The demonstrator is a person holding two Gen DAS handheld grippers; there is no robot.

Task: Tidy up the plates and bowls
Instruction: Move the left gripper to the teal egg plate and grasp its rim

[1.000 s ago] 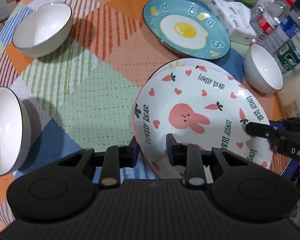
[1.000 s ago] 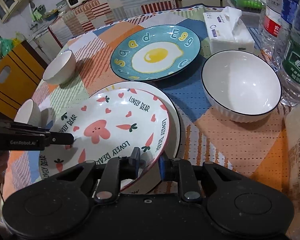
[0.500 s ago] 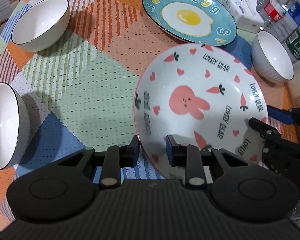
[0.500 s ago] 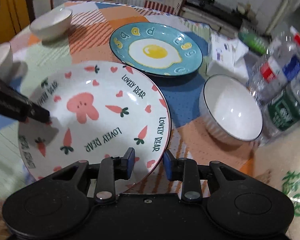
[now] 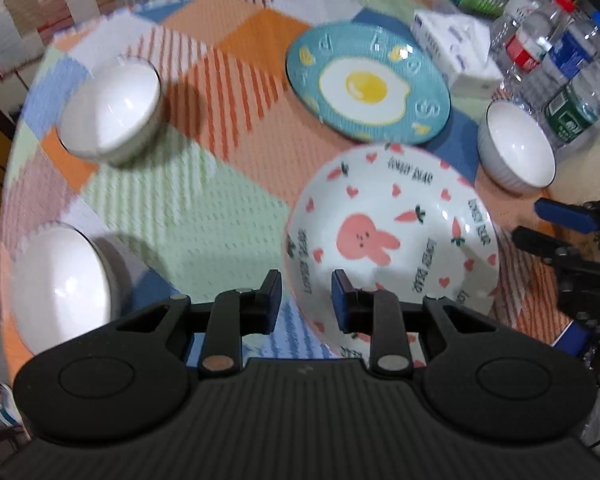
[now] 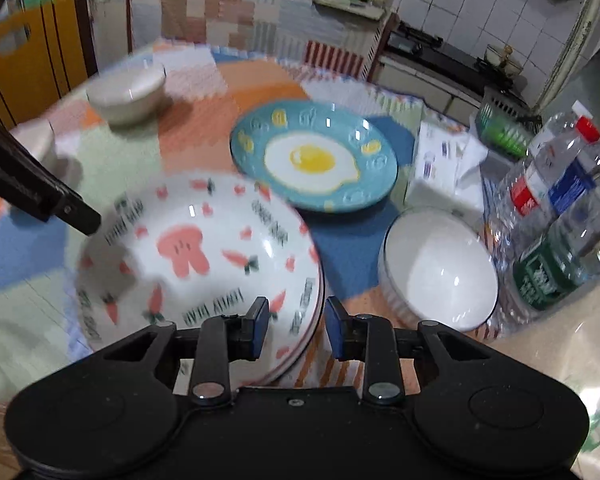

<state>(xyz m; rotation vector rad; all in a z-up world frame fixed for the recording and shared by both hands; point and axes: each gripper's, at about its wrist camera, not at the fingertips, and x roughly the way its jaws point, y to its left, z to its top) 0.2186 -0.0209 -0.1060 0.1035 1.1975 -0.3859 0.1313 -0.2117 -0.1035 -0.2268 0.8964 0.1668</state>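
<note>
Here the left tool [image 5: 305, 294] grips the white pink-rabbit plate [image 5: 380, 216]; the right tool [image 6: 296, 320], jaws just opened, holds nothing.

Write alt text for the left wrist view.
The left hand-held gripper straddles the rim of a rabbit plate on a patchwork tablecloth. Around it sit three white bowls, an egg plate and water bottles.

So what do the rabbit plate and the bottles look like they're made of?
Rabbit plate: likely glazed ceramic; glossy white surface with bright glints and printed pattern. Bottles: clear plastic, see-through ribbed walls with paper or film labels and screw caps.
</note>
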